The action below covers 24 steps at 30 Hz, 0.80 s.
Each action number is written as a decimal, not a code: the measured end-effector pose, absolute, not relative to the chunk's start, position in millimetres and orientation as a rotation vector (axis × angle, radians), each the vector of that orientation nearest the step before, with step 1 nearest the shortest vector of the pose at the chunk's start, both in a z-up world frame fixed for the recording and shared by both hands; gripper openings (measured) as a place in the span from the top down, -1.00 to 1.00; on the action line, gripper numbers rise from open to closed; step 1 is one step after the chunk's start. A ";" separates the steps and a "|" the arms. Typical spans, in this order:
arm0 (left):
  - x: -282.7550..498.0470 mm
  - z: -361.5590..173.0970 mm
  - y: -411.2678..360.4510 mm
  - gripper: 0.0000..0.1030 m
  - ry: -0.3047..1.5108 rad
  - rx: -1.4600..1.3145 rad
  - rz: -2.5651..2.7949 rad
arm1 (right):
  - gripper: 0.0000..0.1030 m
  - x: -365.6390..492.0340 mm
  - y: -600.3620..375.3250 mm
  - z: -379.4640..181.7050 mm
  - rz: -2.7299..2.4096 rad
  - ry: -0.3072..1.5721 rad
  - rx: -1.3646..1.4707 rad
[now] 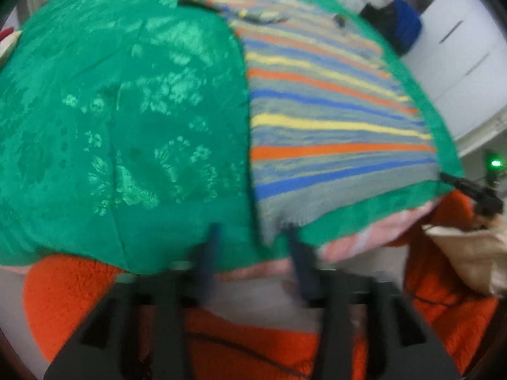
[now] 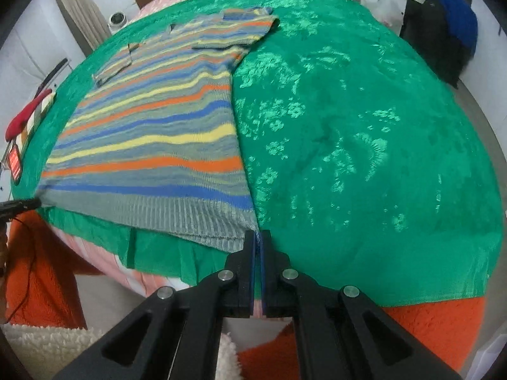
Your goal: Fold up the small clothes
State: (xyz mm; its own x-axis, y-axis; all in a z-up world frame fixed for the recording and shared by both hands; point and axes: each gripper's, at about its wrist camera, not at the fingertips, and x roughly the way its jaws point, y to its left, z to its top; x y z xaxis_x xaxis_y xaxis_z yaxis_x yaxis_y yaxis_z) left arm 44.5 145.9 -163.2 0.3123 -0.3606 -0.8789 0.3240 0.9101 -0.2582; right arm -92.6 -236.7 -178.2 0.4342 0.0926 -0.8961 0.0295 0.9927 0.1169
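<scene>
A small knit sweater (image 1: pixel 332 110) with blue, yellow, orange and grey stripes lies flat on a green floral cloth (image 1: pixel 126 110), hem toward me. In the left wrist view my left gripper (image 1: pixel 253 231) is open at the near edge, its fingers straddling the sweater's near left hem corner; the view is blurred. In the right wrist view the sweater (image 2: pixel 152 133) lies left of centre, and my right gripper (image 2: pixel 258 234) is shut on the ribbed hem corner at the sweater's right side. The other gripper's black tip (image 2: pixel 19 205) shows at the hem's far left corner.
The green cloth (image 2: pixel 364 142) covers a pink striped bed (image 2: pixel 104 253). Orange fuzzy fabric (image 1: pixel 79 291) lies below the bed's edge. A dark bag with blue cloth (image 2: pixel 450 31) stands at the far right. A red item (image 2: pixel 22 117) lies at the left edge.
</scene>
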 end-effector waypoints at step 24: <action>71.5 -207.0 89.5 0.95 1.226 0.177 -0.243 | 0.95 -72.1 -239.7 -203.7 0.130 1.229 0.261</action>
